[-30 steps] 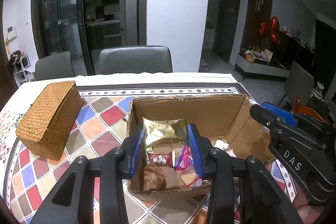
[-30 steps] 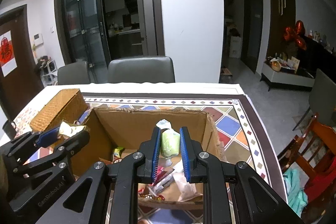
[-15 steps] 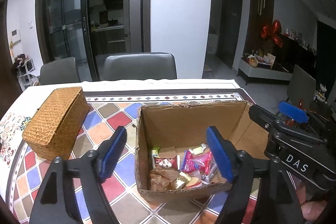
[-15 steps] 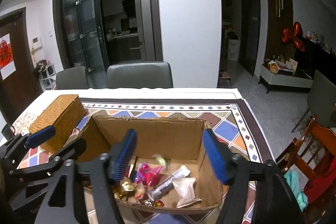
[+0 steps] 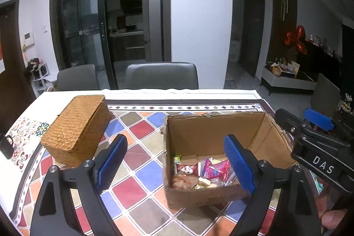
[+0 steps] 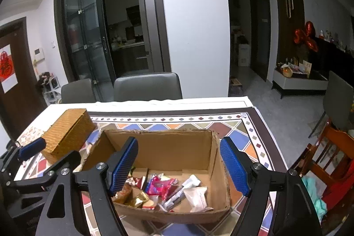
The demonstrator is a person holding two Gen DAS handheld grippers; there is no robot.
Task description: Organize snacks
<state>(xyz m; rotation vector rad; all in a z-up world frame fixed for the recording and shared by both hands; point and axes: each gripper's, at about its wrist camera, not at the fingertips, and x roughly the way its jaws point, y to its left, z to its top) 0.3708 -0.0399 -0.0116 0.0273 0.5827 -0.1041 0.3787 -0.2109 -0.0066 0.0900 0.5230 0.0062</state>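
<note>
Black right gripper body, to the right of the left tool: white letters "DAS".
Colourful wrapped snacks in cardboard box: print too small to read.

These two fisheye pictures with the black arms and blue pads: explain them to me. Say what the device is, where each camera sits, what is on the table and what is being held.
No robot here: a person holds a two-finger gripper in each hand, each with a camera looking along its fingers. One picture is from the left gripper, the other from the right gripper; each also glimpses the other at its edge. On the patterned tablecloth stand a closed wicker box and an open cardboard box with wrapped snacks lying inside. Both grippers have just been opening, and nothing is between their blue pads now, so nothing is held.
</note>
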